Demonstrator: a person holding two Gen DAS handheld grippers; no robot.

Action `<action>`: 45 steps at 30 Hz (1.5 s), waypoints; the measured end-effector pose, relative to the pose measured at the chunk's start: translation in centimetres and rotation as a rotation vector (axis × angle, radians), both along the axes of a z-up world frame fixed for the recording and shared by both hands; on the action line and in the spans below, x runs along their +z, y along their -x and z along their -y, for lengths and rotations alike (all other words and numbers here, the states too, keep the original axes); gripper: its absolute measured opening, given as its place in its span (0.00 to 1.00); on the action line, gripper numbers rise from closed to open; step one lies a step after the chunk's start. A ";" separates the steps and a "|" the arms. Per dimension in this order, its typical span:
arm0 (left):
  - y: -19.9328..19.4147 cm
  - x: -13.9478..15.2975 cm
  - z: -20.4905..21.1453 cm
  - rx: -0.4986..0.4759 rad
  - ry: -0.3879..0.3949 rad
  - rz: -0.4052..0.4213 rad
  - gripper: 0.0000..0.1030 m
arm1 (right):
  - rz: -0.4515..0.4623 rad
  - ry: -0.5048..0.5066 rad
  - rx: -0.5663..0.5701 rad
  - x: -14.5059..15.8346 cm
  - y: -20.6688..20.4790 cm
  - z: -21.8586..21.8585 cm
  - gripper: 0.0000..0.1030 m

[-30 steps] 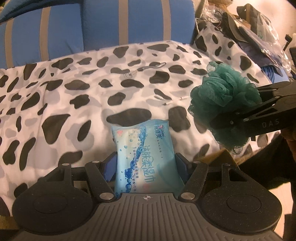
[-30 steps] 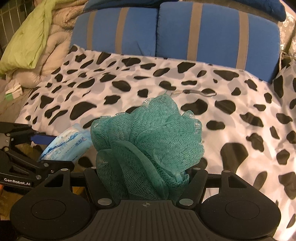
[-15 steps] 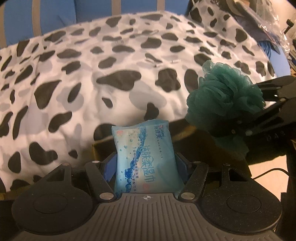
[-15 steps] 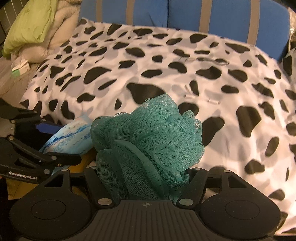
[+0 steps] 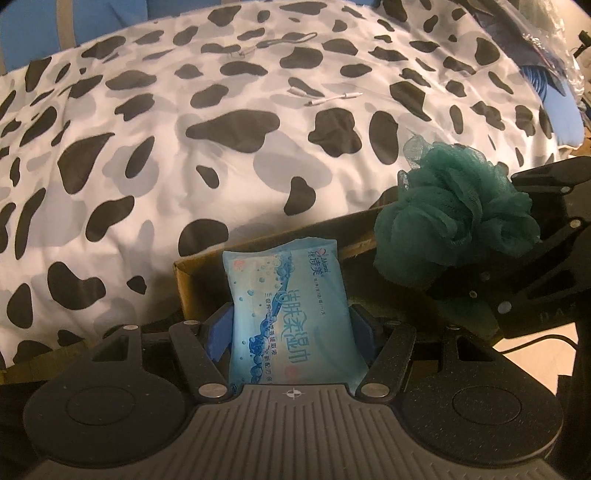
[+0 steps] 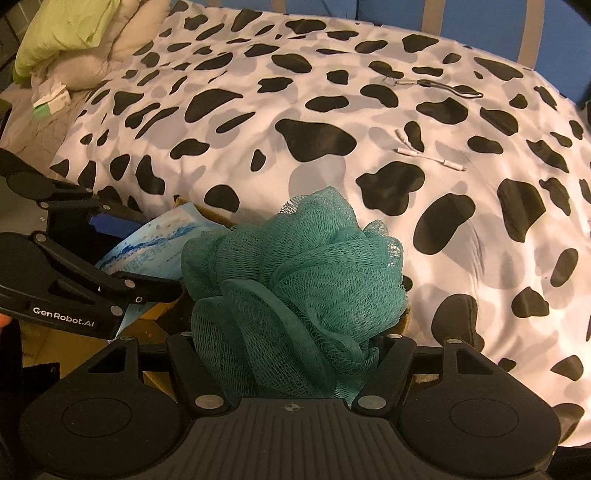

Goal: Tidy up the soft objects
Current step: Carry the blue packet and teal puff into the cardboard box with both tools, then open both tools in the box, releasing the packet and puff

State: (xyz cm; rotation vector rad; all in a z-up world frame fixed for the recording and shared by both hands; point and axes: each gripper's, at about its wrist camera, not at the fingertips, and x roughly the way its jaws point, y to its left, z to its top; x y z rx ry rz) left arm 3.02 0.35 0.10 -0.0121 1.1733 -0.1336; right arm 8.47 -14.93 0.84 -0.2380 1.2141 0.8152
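Observation:
A light blue pack of wet wipes (image 5: 284, 280) stands upright in my left gripper (image 5: 290, 326), which is shut on its lower half. A teal mesh bath pouf (image 6: 295, 273) fills my right gripper (image 6: 291, 343), shut on it. The two grippers hang side by side over an open brown cardboard box (image 5: 201, 273) at the near edge of the bed. The left wrist view shows the pouf (image 5: 458, 221) at the right, just above the box's far wall. From the right wrist view, the pack (image 6: 159, 247) sits to the left between black fingers (image 6: 147, 286).
A cow-print bedspread (image 5: 184, 147) covers the bed beyond the box. A white cable (image 6: 432, 157) and a thin black cord (image 6: 443, 86) lie on it. Green and beige bedding (image 6: 74, 29) is piled far left, blue cushions (image 6: 554, 37) at the back.
Both grippers have tipped downward and sunk toward the bed's near edge. The cardboard box has come into view beneath them. Both grips are unchanged.

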 end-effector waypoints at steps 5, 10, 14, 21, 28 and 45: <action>-0.5 -0.8 0.0 0.002 -0.002 -0.061 0.69 | -0.050 0.040 0.044 -0.9 0.4 -0.5 0.82; -0.6 -1.0 -0.2 0.005 -0.004 -0.079 0.78 | -0.039 0.073 0.060 -1.2 0.7 -0.9 0.98; -0.7 -1.1 -0.3 0.017 -0.005 -0.088 0.78 | -0.041 0.075 0.043 -1.1 0.4 -0.7 1.00; -0.8 -1.1 -0.5 0.035 -0.004 -0.090 0.78 | -0.044 0.079 0.034 -1.2 0.3 -0.6 1.00; -0.9 -1.0 -0.5 0.035 -0.006 -0.089 0.78 | -0.048 0.103 0.045 -1.5 0.3 -0.8 1.00; -1.0 -0.6 -0.9 0.069 -0.008 -0.073 0.78 | -0.025 0.125 -0.011 -1.5 -0.3 -0.3 1.00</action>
